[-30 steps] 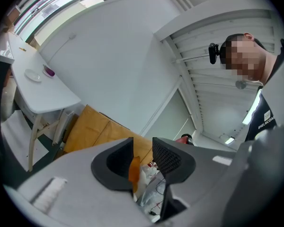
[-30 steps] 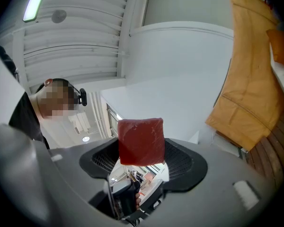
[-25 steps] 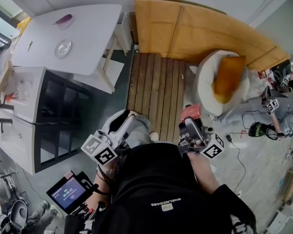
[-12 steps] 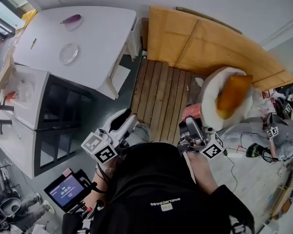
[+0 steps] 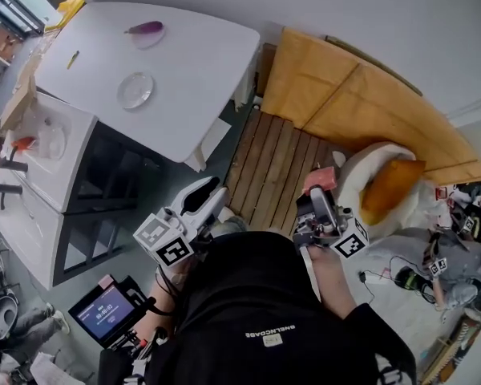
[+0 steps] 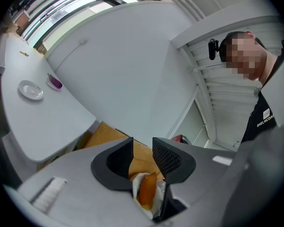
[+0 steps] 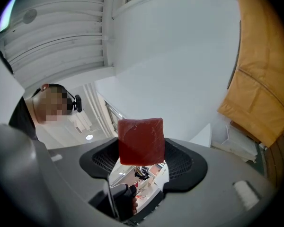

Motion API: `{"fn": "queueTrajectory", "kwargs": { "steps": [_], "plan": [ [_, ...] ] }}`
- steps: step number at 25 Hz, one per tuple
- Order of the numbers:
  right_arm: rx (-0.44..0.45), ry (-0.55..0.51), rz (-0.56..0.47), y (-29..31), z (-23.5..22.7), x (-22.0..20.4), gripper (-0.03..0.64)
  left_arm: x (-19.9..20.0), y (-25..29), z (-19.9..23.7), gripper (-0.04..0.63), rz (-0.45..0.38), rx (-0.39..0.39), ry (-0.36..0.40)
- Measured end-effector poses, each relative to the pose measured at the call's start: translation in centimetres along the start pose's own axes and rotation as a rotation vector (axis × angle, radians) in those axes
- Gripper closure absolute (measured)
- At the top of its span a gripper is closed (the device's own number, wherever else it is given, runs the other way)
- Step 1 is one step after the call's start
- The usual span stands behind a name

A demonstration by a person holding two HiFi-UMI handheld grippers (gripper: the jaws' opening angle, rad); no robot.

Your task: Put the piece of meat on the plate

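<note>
A clear round plate [image 5: 135, 90] lies on the white table [image 5: 200, 54] at the upper left of the head view. It also shows far off in the left gripper view, plate [image 6: 31, 90]. The red, block-shaped piece of meat [image 7: 141, 141] is pinched between the black pads of my right gripper [image 7: 141, 151], which tilts a little upward. From above, the meat [image 5: 319, 180] sticks out of the right gripper [image 5: 321, 192] over the wooden slats, far from the plate. My left gripper [image 5: 211, 194] is held level; its jaws stand slightly apart and nothing is between them.
A purple vegetable [image 5: 147, 29] on a small dish lies at the table's far side. A white cabinet [image 5: 60, 147] with a dark front stands left of me. Wooden slats [image 5: 272, 167], tan boards [image 5: 361, 95] and a white cushion with an orange pillow [image 5: 391, 184] lie ahead and right.
The table and plate have shifted right and down in the head view as I moved across the room. Both grippers travelled with me, and the meat stays in the right one.
</note>
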State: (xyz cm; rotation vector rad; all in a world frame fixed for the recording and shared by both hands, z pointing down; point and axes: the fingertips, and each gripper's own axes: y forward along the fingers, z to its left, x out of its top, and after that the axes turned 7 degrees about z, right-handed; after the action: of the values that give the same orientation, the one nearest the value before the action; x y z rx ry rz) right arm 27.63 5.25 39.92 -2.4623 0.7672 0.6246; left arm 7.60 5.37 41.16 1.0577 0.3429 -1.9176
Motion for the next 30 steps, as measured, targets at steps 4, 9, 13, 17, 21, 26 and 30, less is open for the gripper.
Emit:
{"fn": "queueTrajectory", "kwargs": {
  "steps": [4,9,13,17,21,26,30],
  "plan": [
    [0.03,0.016,0.01,2.5,-1.3,0.8,0.319,1.1,-0.1,1.4,0.462,-0.025,0.03,0.004],
    [0.056,0.015,0.052,4.9,-2.5,1.4,0.32,1.2,-0.9,2.3,0.462,-0.043,0.071,-0.005],
    [0.066,0.017,0.104,7.1,-3.5,1.4,0.319,1.6,-2.4,3.4,0.462,-0.088,0.118,-0.04],
    [0.069,0.014,0.164,10.1,-4.5,1.3,0.319,1.9,-3.5,4.6,0.462,-0.126,0.162,-0.06],
    [0.096,0.021,0.222,14.1,-5.8,1.6,0.319,3.1,-4.0,6.0,0.462,-0.165,0.221,-0.062],
    [0.144,0.029,0.312,20.0,-8.0,1.4,0.319,4.9,-4.5,8.3,0.462,-0.233,0.31,-0.079],
    [0.174,0.03,0.378,24.7,-8.2,0.9,0.319,6.7,-5.2,9.3,0.462,-0.269,0.362,-0.093]
  ]
}}
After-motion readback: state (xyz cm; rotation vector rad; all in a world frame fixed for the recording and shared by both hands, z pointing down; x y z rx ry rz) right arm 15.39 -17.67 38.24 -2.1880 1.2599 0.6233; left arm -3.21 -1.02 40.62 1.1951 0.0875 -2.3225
